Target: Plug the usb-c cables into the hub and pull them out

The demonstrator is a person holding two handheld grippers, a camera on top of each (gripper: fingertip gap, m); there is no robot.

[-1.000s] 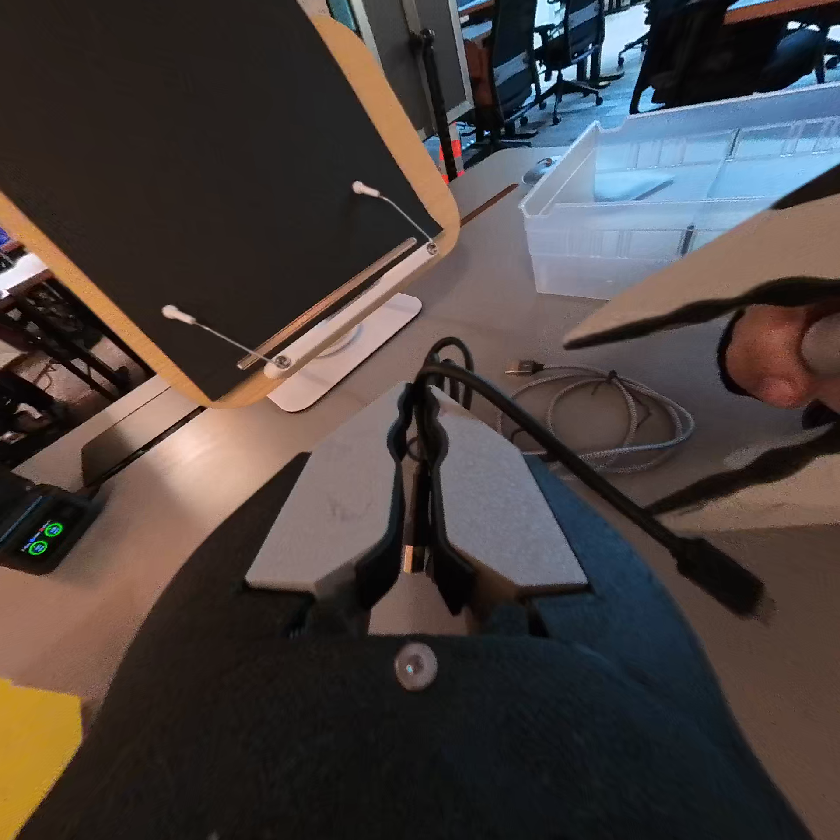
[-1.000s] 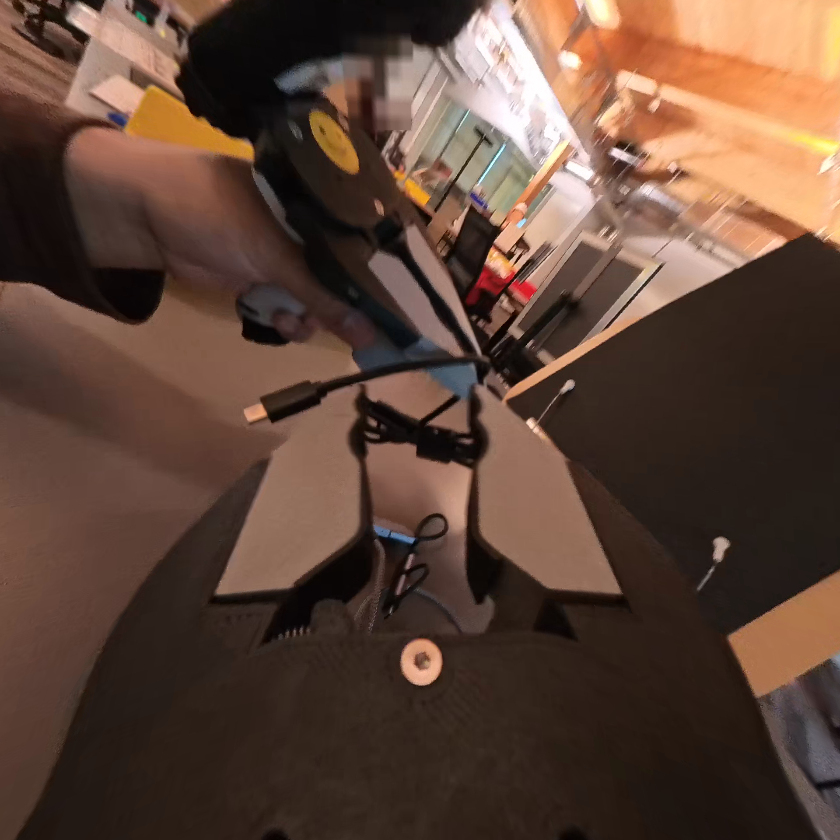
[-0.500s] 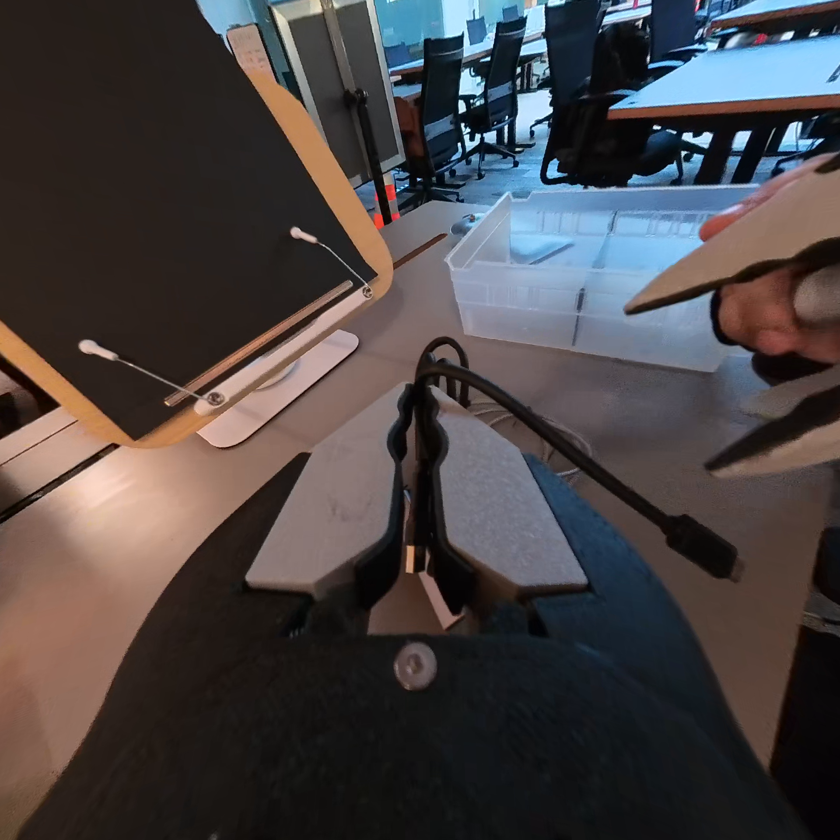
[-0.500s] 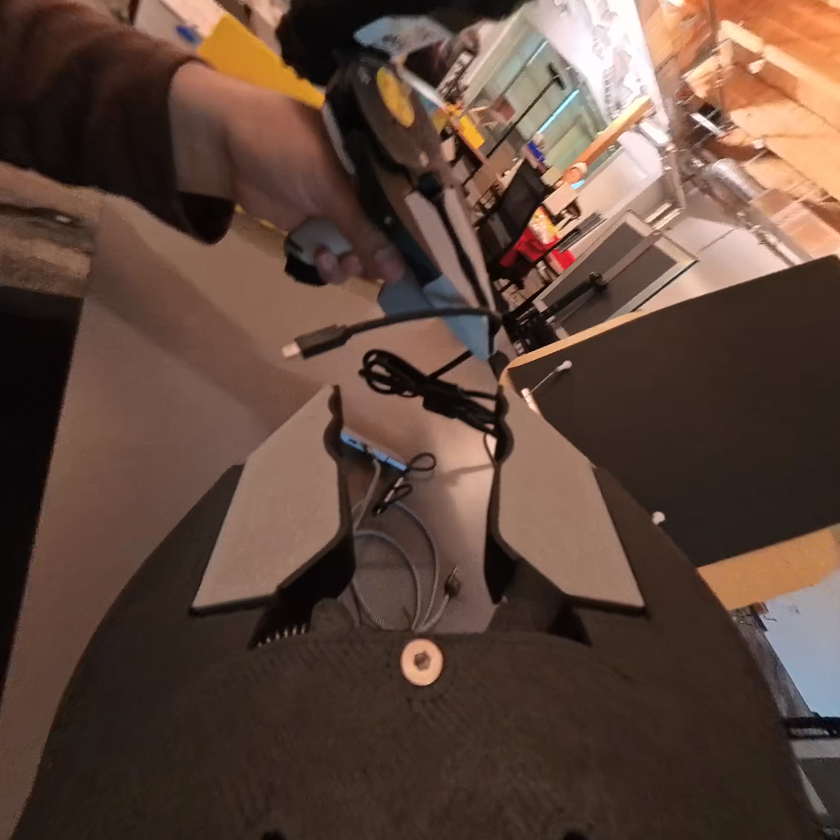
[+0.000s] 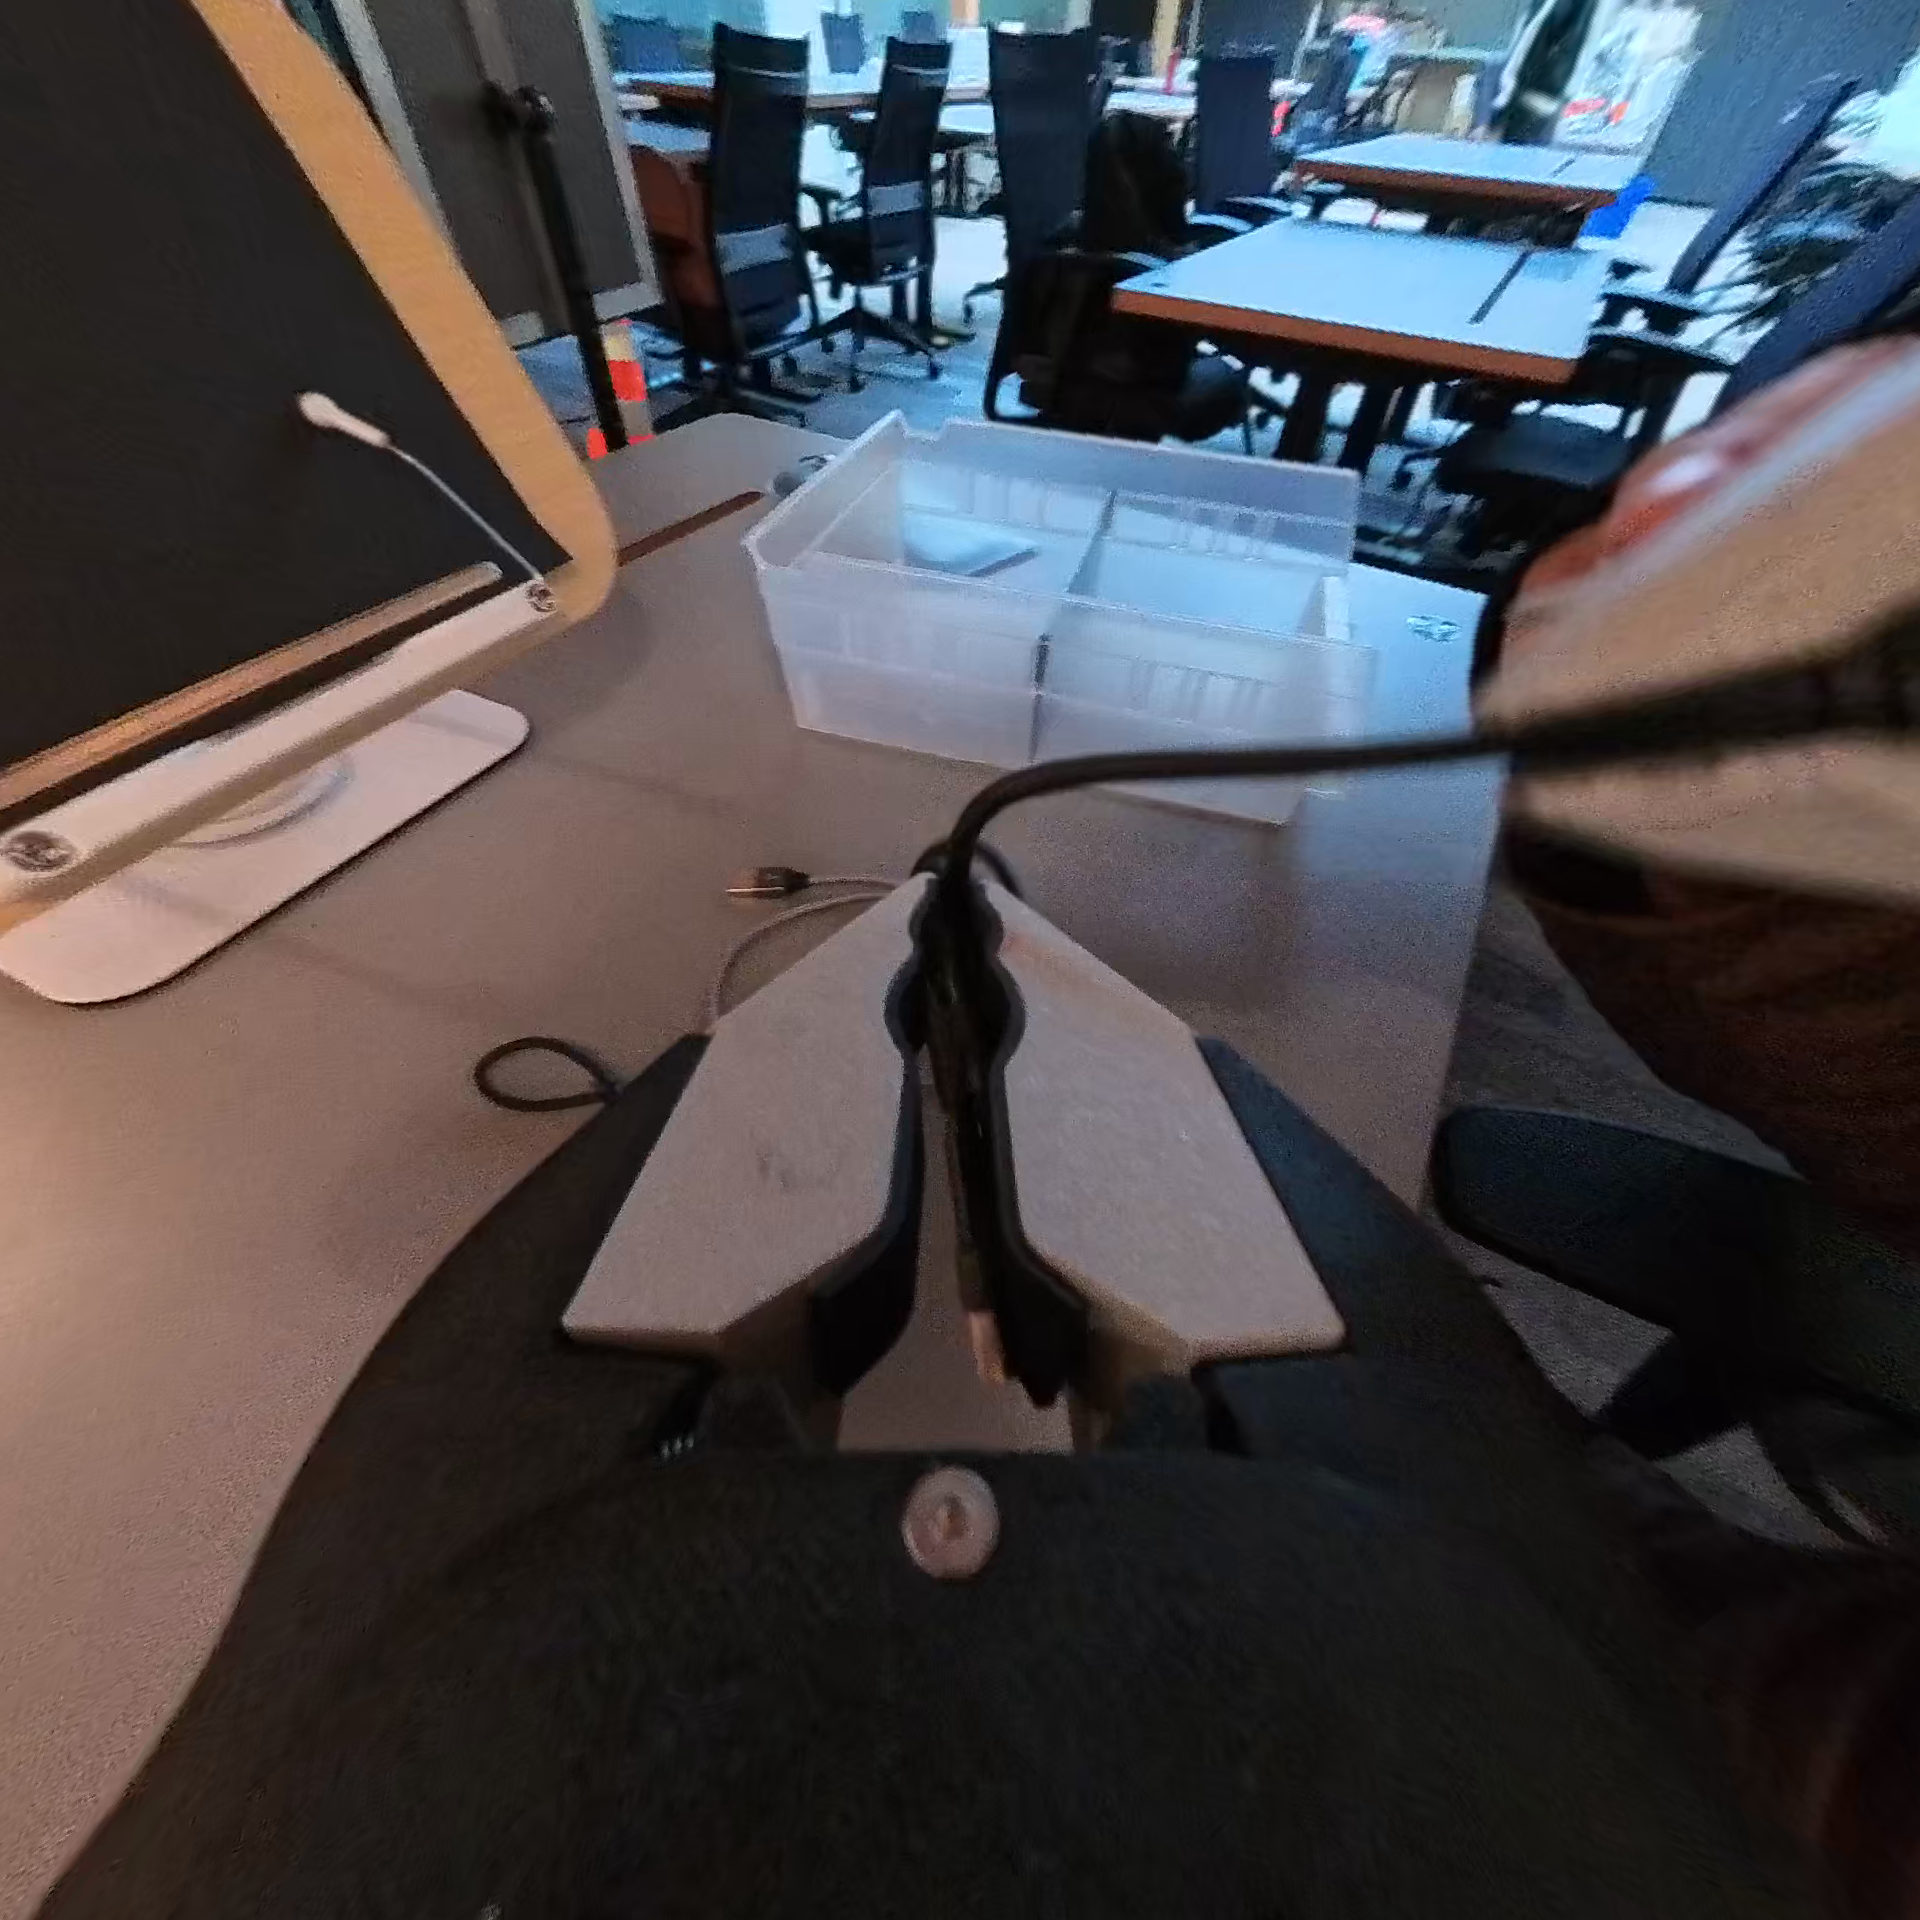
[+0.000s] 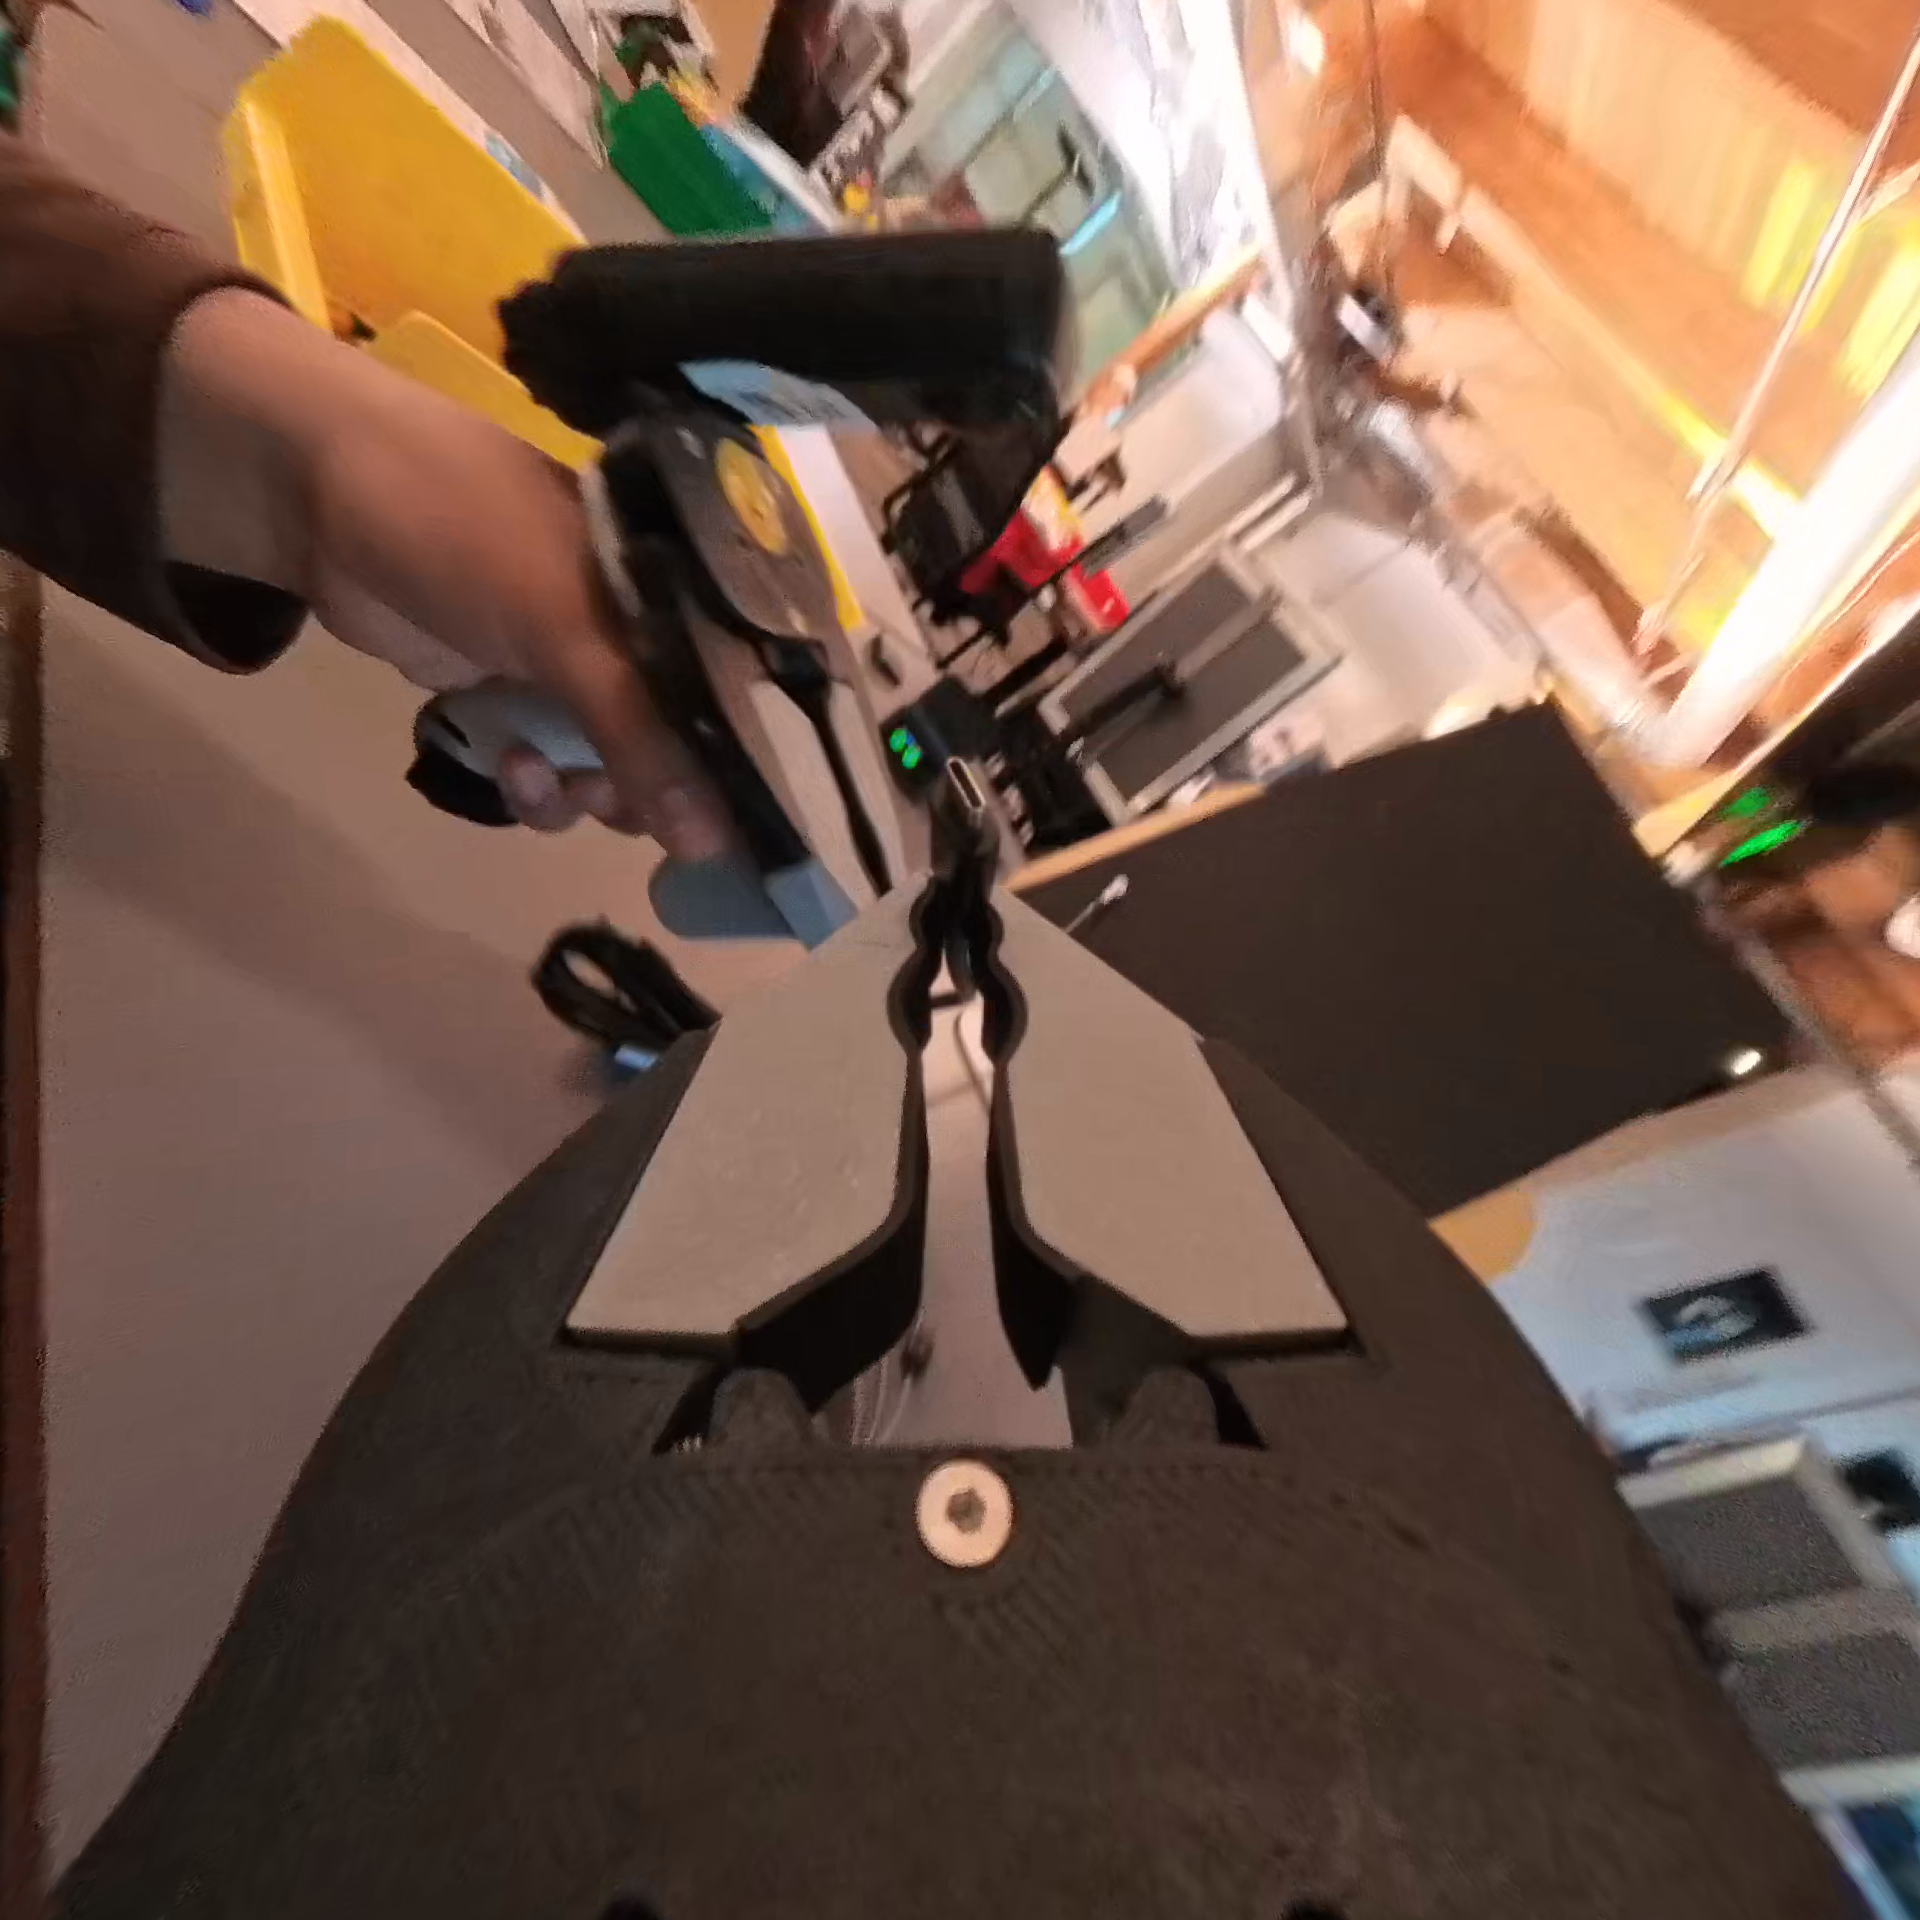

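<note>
Barely begun: left gripper [image 5: 954,914] and right gripper [image 6: 954,914] both pinch the black cable [image 5: 1195,767], its plug [image 6: 964,795] free; hub unseen; plugging and pulling remain

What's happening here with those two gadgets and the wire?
A person holds a claw in each hand above a grey desk. The left claw is shut on a black cable, which runs across to the right claw, shut near its plug. The plug sticks out past that claw's tips, not yet in any hub.

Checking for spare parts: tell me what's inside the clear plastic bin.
The clear plastic bin is split by dividers; one far compartment holds a flat grey object. Its frosted walls hide the near compartments' floors.
</note>
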